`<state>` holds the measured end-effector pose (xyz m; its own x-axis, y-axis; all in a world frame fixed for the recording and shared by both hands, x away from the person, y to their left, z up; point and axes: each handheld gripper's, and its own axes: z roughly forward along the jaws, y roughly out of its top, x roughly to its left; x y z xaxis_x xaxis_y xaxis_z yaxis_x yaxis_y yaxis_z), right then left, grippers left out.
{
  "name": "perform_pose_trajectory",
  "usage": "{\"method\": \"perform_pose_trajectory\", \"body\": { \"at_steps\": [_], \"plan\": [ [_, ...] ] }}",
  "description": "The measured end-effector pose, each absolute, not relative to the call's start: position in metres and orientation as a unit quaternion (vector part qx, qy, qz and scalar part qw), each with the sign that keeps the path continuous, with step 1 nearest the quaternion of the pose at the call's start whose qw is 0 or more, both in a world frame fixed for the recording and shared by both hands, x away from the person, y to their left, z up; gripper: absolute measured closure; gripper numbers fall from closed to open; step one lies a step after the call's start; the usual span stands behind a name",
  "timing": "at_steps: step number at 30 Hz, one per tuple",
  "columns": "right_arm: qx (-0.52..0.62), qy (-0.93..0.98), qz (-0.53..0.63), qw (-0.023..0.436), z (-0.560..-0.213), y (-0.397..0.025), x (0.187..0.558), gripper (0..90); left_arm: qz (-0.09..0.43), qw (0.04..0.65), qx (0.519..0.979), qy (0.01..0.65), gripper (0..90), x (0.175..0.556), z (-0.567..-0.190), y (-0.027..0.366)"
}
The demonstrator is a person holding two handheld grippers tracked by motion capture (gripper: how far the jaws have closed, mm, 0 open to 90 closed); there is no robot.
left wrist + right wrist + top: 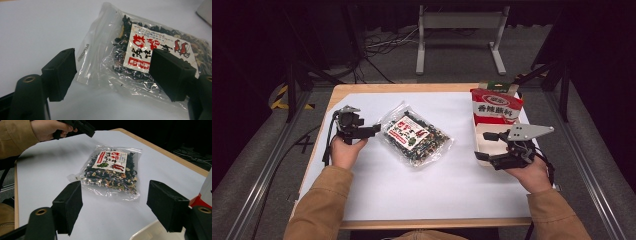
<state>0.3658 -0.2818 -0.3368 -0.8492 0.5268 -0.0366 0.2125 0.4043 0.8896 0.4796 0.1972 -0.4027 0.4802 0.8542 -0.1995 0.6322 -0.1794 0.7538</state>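
Observation:
A clear bag of dark dried flakes with a red and white label [414, 134] lies flat mid-table. My left gripper [373, 129] is held low at the bag's left end. In the left gripper view it [113, 65] is open, with the bag's sealed edge [100, 50] just ahead between the jaws and not touched. My right gripper [486, 146] is open to the right of the bag, over a white tray [478, 125]. From the right gripper view [115, 195] the bag [110, 170] lies well ahead, and the left gripper [82, 127] hangs beyond it.
A red and white pouch [496, 106] stands upright at the tray's far end; its edge [203, 192] shows by my right jaw. A white sheet [412, 190] covers the wooden table [362, 89]. A metal frame [459, 30] stands on the floor beyond.

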Motion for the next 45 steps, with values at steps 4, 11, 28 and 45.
{"method": "perform_pose_trajectory", "body": {
  "at_steps": [4, 11, 28, 45],
  "plan": [
    [0.226, 0.825, 0.495, 0.154, -0.339, -0.281, 0.365, 27.9, 0.121, 0.415, 0.755, 0.494, 23.8, 0.483, -0.408, 0.195],
    [0.23, 0.826, 0.493, 0.15, -0.342, -0.282, 0.363, 28.0, 0.097, 0.412, 0.75, 0.508, 23.0, 0.492, -0.418, 0.196],
    [0.245, 0.827, 0.486, 0.141, -0.349, -0.287, 0.357, 27.9, 0.067, 0.389, 0.753, 0.526, 21.5, 0.506, -0.438, 0.189],
    [0.245, 0.832, 0.479, 0.137, -0.353, -0.285, 0.359, 27.8, 0.074, 0.382, 0.758, 0.523, 35.2, 0.508, -0.443, 0.182]
  ]
}}
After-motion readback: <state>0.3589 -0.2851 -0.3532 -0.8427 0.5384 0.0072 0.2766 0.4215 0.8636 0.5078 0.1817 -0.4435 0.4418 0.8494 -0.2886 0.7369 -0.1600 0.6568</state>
